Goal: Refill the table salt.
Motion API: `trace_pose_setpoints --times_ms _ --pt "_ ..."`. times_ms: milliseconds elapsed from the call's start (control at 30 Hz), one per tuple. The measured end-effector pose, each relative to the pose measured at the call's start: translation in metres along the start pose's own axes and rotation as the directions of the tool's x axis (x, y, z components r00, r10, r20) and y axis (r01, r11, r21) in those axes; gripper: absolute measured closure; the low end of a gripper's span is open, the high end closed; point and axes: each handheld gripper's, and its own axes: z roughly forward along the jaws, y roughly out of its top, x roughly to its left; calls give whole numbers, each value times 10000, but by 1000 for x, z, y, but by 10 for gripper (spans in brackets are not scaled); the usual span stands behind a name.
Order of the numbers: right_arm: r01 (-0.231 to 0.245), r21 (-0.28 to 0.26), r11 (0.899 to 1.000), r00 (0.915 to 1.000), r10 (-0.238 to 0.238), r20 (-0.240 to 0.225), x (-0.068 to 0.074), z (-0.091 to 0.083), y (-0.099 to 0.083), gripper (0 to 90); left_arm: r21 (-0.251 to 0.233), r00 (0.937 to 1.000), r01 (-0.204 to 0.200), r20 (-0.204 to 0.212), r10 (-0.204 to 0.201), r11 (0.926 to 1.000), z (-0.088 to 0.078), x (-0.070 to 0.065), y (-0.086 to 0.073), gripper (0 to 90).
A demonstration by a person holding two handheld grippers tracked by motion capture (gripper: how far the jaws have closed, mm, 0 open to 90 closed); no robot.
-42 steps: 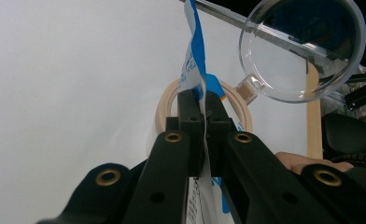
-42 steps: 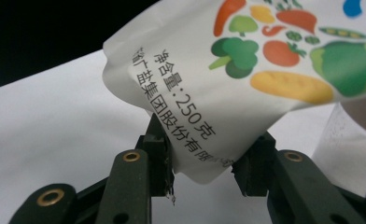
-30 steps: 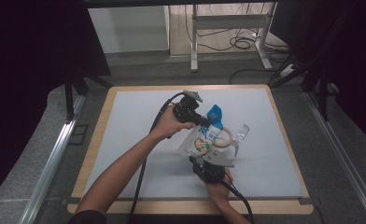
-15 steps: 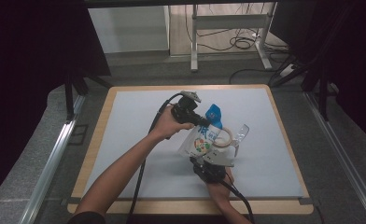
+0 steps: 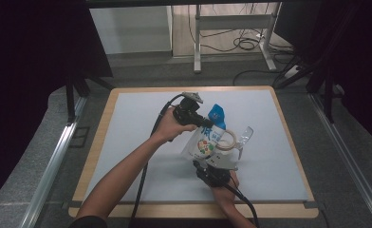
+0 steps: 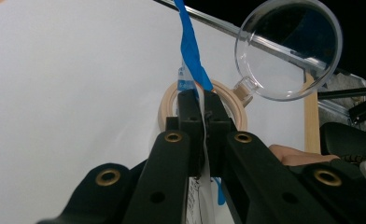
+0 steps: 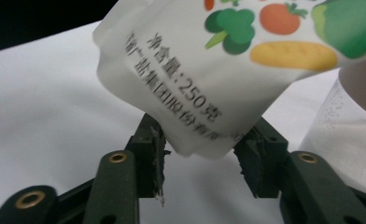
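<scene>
Pouch (image 7: 228, 70) top beyond frame edge

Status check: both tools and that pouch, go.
Left tool shut on the pouch top edge, holding it up. Right tool jaws just opening, pouch corner between them, unpinched. Tape ring and clear round cup lie close behind.

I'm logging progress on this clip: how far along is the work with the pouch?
Done: the left tongs are shut on the pouch's blue top edge, lifting it above the table. In hand: the right tongs straddle its bottom corner, and their jaws have just been opening, pads off it. Left: the clear cup and the tape ring beside it look untouched, so any pouring or placing seems yet to come.
</scene>
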Motion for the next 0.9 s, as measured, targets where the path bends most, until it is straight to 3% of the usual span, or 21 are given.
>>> trace_pose_setpoints --times_ms 100,467,900 --pt "253 76 9997 9997 -254 23 2 -1 0 524 -19 10000 -30 -16 30 10000 -1 -1 -1 895" --pt "-48 178 9998 9998 51 -178 -4 -6 -2 501 -125 10000 4 26 -4 9999 -3 -3 -4 896" --pt "-225 144 9996 9997 226 -82 -10 -8 -3 500 -271 10000 -58 21 58 9996 -8 -7 -4 896"
